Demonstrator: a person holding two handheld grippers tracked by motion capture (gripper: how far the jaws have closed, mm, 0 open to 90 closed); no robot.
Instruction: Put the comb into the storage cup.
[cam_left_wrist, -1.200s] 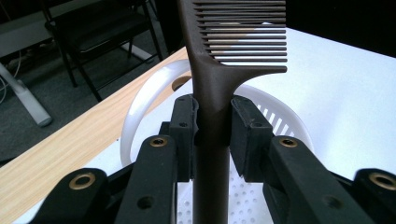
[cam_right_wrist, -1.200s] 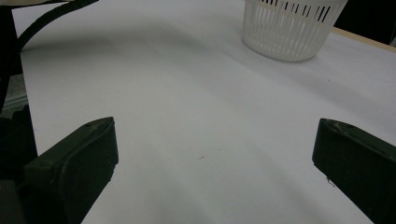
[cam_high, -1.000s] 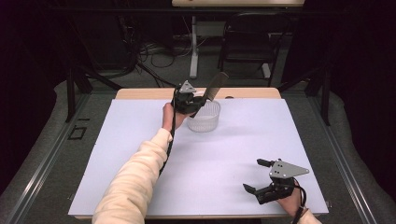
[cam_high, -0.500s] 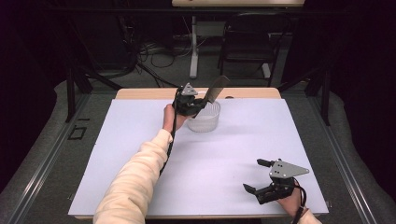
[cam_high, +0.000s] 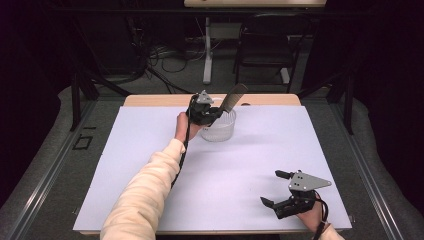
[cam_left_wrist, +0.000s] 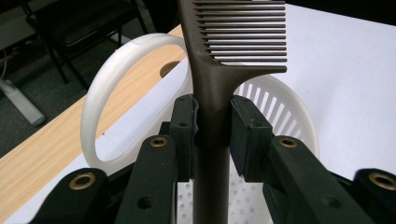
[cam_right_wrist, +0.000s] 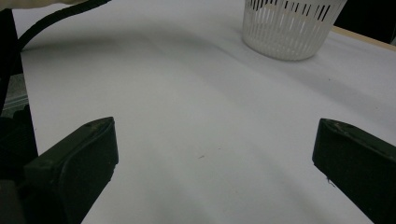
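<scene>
My bench (cam_high: 150, 165), under its white sheet, carries a white slotted basket (cam_high: 220, 127) near the far edge, its lower wall partly hidden by my left hand-held gripper (cam_high: 212, 114). That gripper is clamped on the handle of a dark brown comb (cam_left_wrist: 212, 93), held tilted above the basket; the comb's teeth run off the top of the left gripper view. My right hand-held gripper (cam_high: 275, 189) rests low at the near right corner, well apart from the basket, jaws spread wide with nothing between them. A black cable (cam_right_wrist: 56, 16) crosses that view's corner.
</scene>
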